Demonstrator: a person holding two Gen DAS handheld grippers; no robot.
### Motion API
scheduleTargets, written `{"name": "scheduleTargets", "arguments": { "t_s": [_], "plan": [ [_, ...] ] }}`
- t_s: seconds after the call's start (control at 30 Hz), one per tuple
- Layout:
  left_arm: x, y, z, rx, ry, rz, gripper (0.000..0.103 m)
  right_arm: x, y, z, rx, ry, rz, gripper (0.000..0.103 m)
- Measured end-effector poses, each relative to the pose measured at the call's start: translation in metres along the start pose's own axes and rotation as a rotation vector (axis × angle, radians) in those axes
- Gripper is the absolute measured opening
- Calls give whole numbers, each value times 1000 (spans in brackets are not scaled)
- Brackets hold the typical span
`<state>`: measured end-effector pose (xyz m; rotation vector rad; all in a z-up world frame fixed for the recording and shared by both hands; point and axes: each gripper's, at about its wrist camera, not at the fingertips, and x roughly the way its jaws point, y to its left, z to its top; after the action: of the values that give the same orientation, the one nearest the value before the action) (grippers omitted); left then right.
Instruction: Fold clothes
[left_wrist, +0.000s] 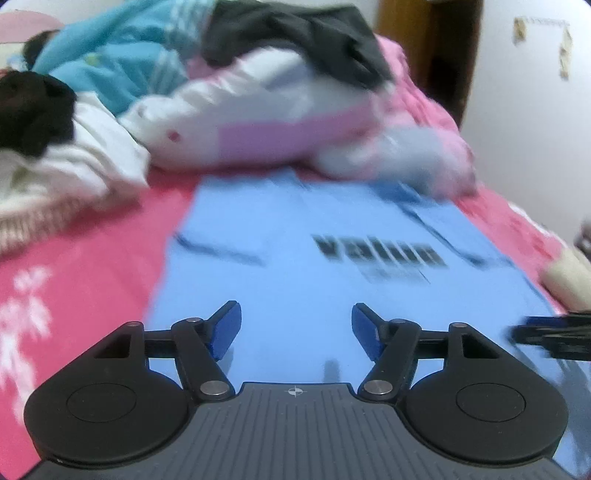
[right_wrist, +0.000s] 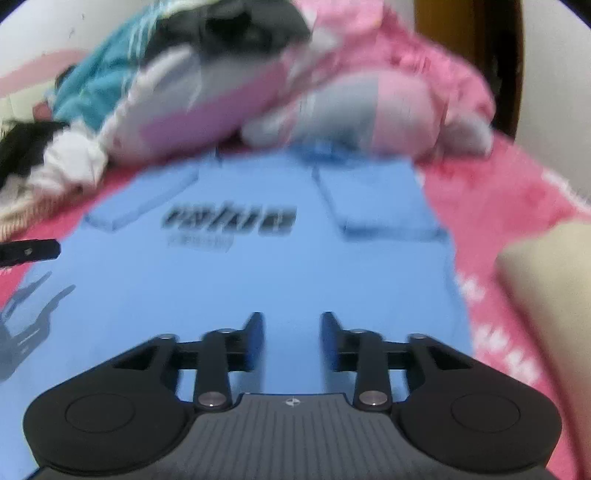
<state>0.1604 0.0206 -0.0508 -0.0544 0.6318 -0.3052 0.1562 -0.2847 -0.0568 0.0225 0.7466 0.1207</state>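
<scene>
Your left gripper (left_wrist: 296, 330): fingers spread wide, blue pads (left_wrist: 226, 332) facing each other, nothing between them. It sits low over the blue shirt (left_wrist: 288, 266), bottom centre of the left wrist view.

Your right gripper (right_wrist: 291, 341): fingers also apart, narrower gap than the left, nothing gripped. Also low over the same shirt, bottom centre of the right wrist view. Can't tell whether either set of tips touches the cloth.

Each gripper shows in the other's camera: the right one pokes in at the right edge of the left view, the left one at the left edge of the right view, with its shadow on the cloth below.

The shirt lies flat on the pink bedspread (left_wrist: 85, 266), filling the middle of both frames. Dark blurred lettering (left_wrist: 380, 254) sits mid-frame, and both sleeves look folded in over the body.

Beyond the shirt, top of frame: a pile of clothes (left_wrist: 258, 107) in white, pink, teal and dark grey. A white-and-black garment (left_wrist: 55, 147) sits at upper left, and a cream object (right_wrist: 550, 280) at right edge. Both views are motion-blurred.
</scene>
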Motion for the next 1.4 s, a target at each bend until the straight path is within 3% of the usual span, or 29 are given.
{"name": "scheduleTargets", "arguments": {
  "t_s": [0.07, 0.13, 0.27, 0.37, 0.47, 0.53, 0.9, 1.4],
  "plan": [
    [-7, -20, -13, 18, 19, -9, 73, 6, 2, -8, -36, -18, 14, 54],
    [-6, -33, -26, 35, 14, 40, 78, 8, 6, -18, -88, -77, 15, 62],
    [-3, -51, -46, 72, -10, 140, 90, 7, 4, -23, -82, -125, 40, 65],
    [2, -47, -45, 30, -5, 177, 103, 8, 5, -24, -88, -140, 56, 73],
    [1, -47, -47, 9, -13, 175, 103, 5, 7, -25, -100, -140, 60, 81],
    [0, -48, -49, 3, -22, 176, 103, 5, 7, -26, -105, -133, 96, 103],
    [-3, -52, -48, -35, -7, 222, 103, 1, 4, -32, -72, -158, 132, 103],
    [-4, -61, -39, -105, 75, 298, 103, 4, 18, -32, -134, -127, 66, 103]
  ]
}}
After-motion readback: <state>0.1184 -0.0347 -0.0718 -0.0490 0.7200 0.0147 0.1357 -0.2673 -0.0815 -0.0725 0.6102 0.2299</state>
